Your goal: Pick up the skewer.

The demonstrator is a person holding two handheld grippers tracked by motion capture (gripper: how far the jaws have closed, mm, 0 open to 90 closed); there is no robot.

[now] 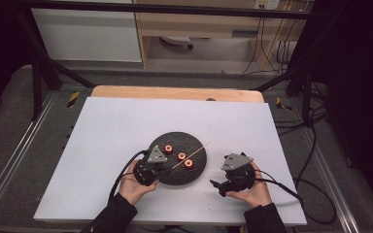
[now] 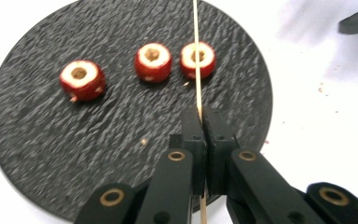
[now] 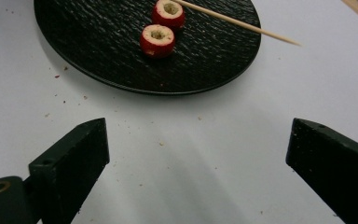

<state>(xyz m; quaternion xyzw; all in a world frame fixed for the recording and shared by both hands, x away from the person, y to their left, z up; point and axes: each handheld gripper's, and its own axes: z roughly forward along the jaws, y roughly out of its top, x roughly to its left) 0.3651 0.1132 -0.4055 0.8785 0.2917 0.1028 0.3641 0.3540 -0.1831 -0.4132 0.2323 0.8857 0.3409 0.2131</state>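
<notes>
A: On the white counter (image 1: pixel 107 145), where is the skewer?

B: The wooden skewer (image 2: pixel 197 56) is clamped between the closed pads of the left tongs (image 2: pixel 202 116). It runs out over the black plate (image 2: pixel 37 140) and crosses the nearest of the three cored red fruit pieces (image 2: pixel 198 59). Whether it passes through that piece or only lies across it cannot be determined. Its lower end is cut off at the bottom edge of the left gripper view.

A: State of the right tongs?

B: The right tongs (image 3: pixel 196 154) stand wide, with bare counter between the jaws. They sit just off the plate rim. In the right gripper view both jaws are cut off by the frame edges, and the plate's far edge is cropped at the top.

A: What else is obscured?

B: In the high view the left tongs (image 1: pixel 156 164) and their grey plate cover part of the plate's near edge. Two fruit pieces, (image 3: pixel 157 40) and (image 3: pixel 168 13), appear in the right gripper view. Small crumbs on the counter are too fine to identify.
</notes>
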